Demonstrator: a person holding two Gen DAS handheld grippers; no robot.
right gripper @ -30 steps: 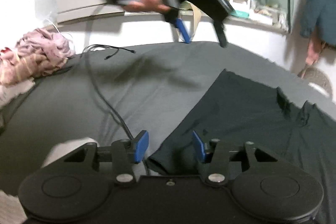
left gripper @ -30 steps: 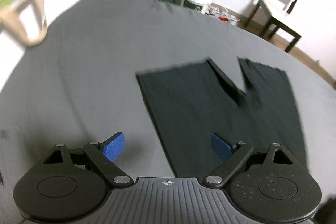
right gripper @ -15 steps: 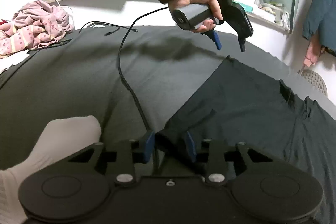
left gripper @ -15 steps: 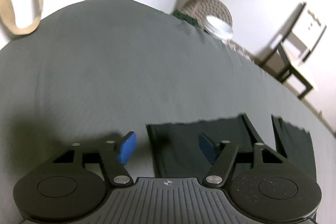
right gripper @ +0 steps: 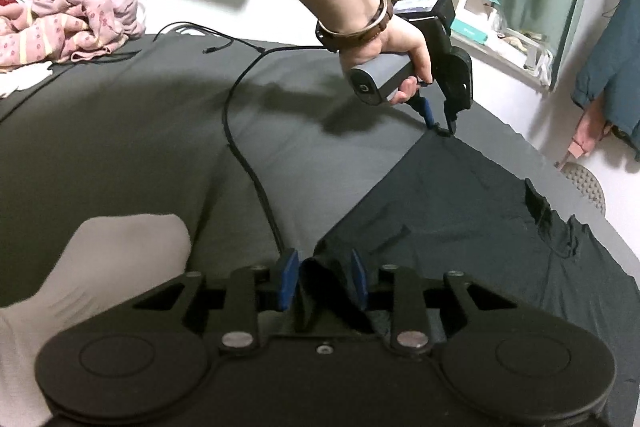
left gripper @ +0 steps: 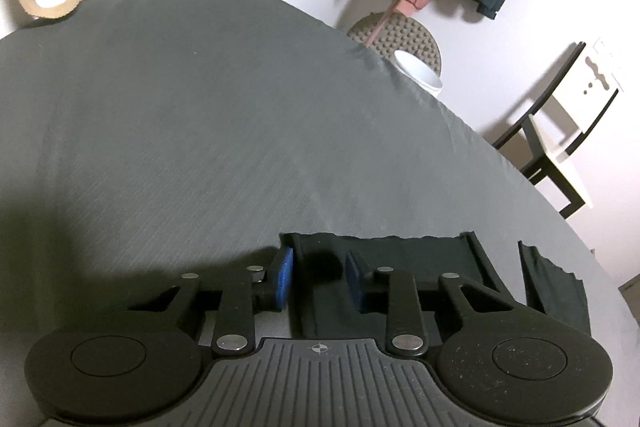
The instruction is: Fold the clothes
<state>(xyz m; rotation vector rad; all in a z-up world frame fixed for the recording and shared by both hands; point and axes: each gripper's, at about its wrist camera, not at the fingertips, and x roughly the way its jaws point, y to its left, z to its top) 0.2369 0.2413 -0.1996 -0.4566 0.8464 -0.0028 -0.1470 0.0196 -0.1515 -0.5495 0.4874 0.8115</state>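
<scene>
A dark garment (right gripper: 472, 227), thin and matte with a ragged far hem, is spread flat on the grey ribbed bed (left gripper: 200, 131). One near corner is straddled by the left gripper (left gripper: 316, 277), the other by the right gripper (right gripper: 325, 281); both are seen narrowed around cloth, yet a gap shows at each pad, so no firm pinch can be confirmed. If only the top layer is caught, or one corner slips when lifted, a skewed fold would likely result. The black cable (right gripper: 248, 163) beside the right gripper could be snagged.
</scene>
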